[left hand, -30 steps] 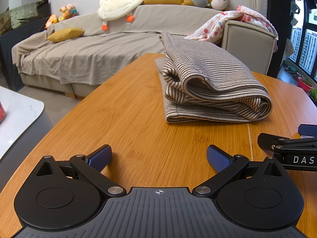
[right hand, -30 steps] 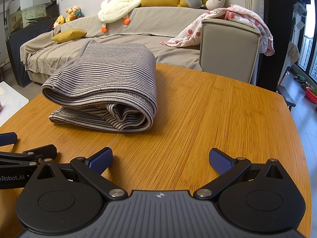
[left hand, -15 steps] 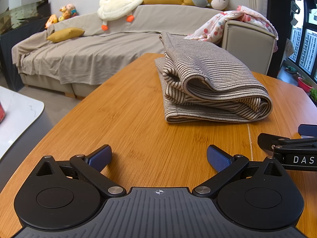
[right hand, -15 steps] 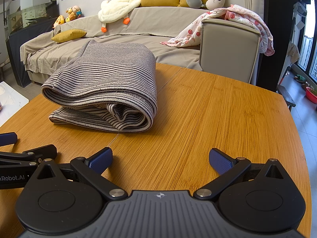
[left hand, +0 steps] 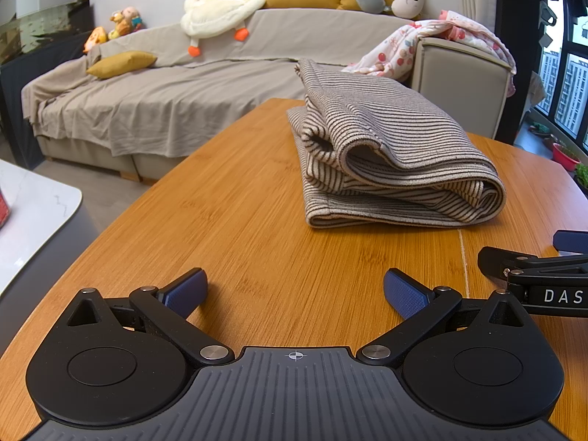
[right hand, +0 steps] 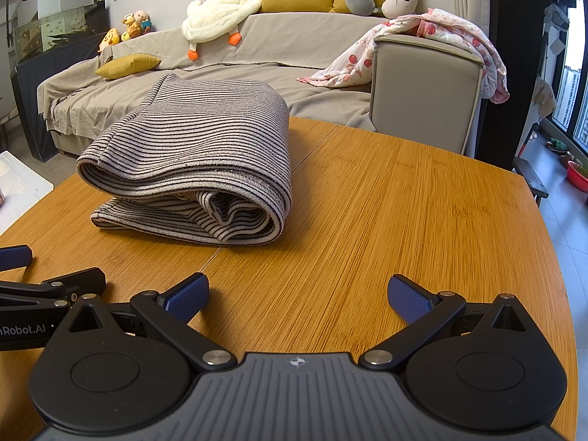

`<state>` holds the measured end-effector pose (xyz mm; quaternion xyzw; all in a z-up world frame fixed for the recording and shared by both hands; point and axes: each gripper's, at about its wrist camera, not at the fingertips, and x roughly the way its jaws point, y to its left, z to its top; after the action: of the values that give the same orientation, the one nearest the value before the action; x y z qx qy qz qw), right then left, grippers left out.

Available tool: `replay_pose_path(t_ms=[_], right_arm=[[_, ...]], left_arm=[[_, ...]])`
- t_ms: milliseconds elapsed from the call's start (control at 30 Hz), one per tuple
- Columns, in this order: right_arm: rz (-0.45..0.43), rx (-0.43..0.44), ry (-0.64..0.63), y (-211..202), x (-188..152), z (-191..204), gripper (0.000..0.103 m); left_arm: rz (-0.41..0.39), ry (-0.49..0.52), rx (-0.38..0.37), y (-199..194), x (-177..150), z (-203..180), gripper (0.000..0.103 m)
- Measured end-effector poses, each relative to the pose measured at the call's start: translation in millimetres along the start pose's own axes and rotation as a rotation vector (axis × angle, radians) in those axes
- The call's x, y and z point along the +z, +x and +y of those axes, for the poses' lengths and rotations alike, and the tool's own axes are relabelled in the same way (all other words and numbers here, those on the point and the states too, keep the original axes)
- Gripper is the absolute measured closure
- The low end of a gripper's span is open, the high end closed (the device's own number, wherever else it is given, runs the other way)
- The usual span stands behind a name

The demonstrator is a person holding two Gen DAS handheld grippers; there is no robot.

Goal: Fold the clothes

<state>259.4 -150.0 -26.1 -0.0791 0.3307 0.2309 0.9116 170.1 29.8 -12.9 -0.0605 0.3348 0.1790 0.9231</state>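
Your left gripper (left hand: 294, 288) is spread wide with nothing between its blue pads (left hand: 185, 292), resting low over the wooden table (left hand: 228, 220). Your right gripper (right hand: 297, 294) is just as wide and just as empty — it sits beside the left one, and each shows at the edge of the other's view.

The striped garment (left hand: 389, 150) lies folded in several layers on the table, ahead of both tools and apart from them: forward and to the right of your left gripper, forward and to the left of your right one (right hand: 198, 161). Its long axis runs away from you, toward the sofa (left hand: 176, 103). The rolled fold faces the right side, while the open layered edges — loose, slightly gaping — face you and the left.
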Motion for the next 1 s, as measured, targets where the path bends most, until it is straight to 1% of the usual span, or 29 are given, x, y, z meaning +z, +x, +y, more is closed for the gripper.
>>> replay_pose_path(t_ms=[500,733,1000], right_arm=[[0.0,0.001,0.0,0.1,-0.2,-0.2,0.0],[0.0,0.014,-0.009,-1.4,-0.8,-0.5,0.0],[0.0,0.014,-0.01,-1.2,-0.9,-0.8,0.0]], left_arm=[[0.0,-0.009,0.007,3.1,1.2,-0.7,0.0],[0.049,-0.001,0.0,-2.7,1.5,1.0,0.0],[0.041,0.001,-0.012,-4.8,-1.3,1.5,0.0]])
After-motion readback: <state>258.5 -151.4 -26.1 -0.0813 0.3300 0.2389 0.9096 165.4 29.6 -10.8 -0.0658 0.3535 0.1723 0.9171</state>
